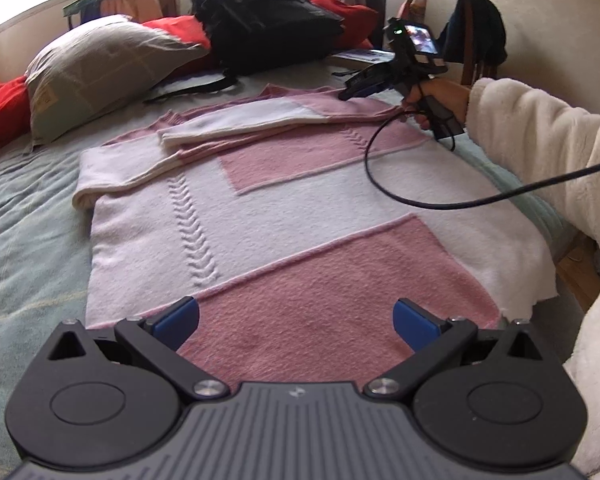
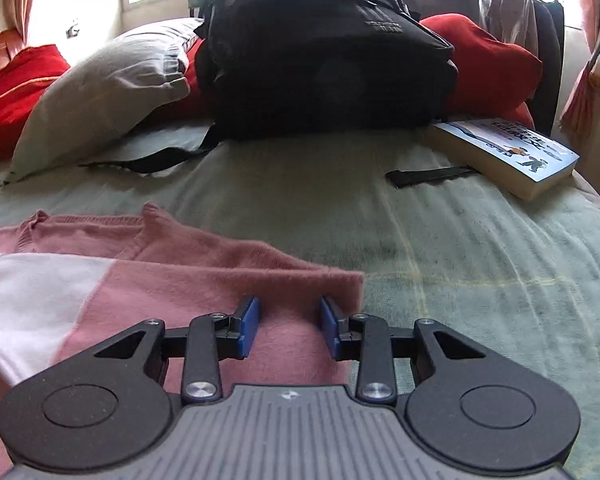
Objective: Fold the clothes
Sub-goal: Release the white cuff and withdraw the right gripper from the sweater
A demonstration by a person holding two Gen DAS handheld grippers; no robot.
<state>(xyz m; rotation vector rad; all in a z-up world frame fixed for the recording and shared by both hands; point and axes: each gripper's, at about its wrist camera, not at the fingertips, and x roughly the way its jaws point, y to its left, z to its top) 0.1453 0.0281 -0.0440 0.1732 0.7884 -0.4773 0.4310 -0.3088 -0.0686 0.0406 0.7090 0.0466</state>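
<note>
A pink and white knitted sweater (image 1: 300,208) lies flat on the bed, with one sleeve (image 1: 240,124) folded across its chest. My left gripper (image 1: 296,320) hovers wide open over the pink hem, nothing between its blue pads. Held by a hand in a fluffy white sleeve (image 1: 540,148), my right gripper (image 1: 350,90) is at the sweater's far shoulder edge. In the right wrist view that gripper (image 2: 288,320) stands partly open just above the pink shoulder of the sweater (image 2: 160,280); its pads are apart and pinch no fabric.
The pale green bedspread (image 2: 460,260) surrounds the sweater. Behind it lie a black backpack (image 2: 320,48), a grey pillow (image 1: 96,68), red cushions (image 2: 488,64) and a book (image 2: 508,156). A black cable (image 1: 420,200) hangs over the sweater's right side. The bed edge is at the right.
</note>
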